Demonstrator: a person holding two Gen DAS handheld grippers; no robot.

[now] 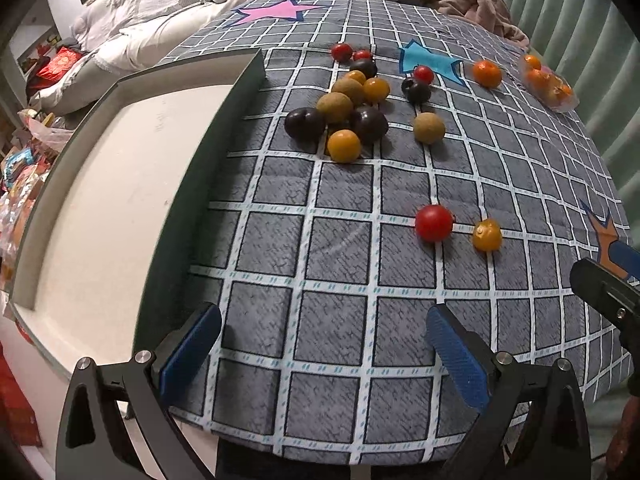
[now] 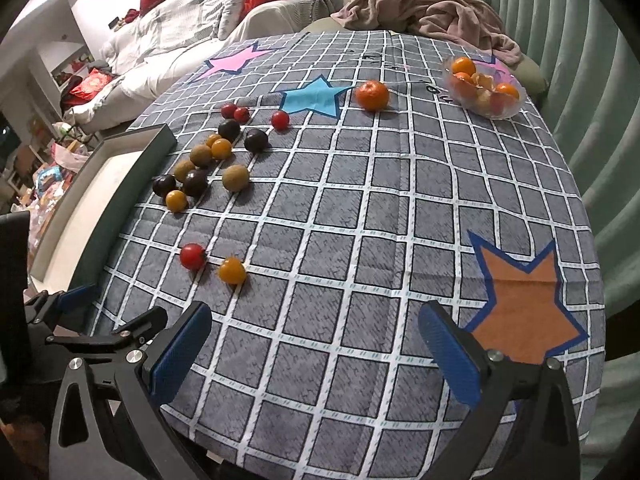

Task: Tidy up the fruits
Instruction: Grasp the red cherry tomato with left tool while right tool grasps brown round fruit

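Note:
Several small fruits lie in a pile [image 1: 348,116] [image 2: 204,164] on the grey checked cloth: dark plums, brown longans, yellow and red tomatoes. A red tomato [image 1: 433,223] [image 2: 192,256] and a yellow one [image 1: 487,234] [image 2: 232,270] lie apart, nearer me. An orange [image 1: 487,73] [image 2: 372,95] sits by the blue star. A clear bowl [image 2: 484,86] [image 1: 550,82] holds several oranges. My left gripper [image 1: 324,344] is open and empty near the front edge. My right gripper [image 2: 316,344] is open and empty, to the right of the left one.
A white tray with a dark green rim [image 1: 120,184] [image 2: 100,184] stands at the table's left. A pink blanket [image 2: 424,12] lies on a chair behind the table. An orange star patch [image 2: 524,304] is at the front right.

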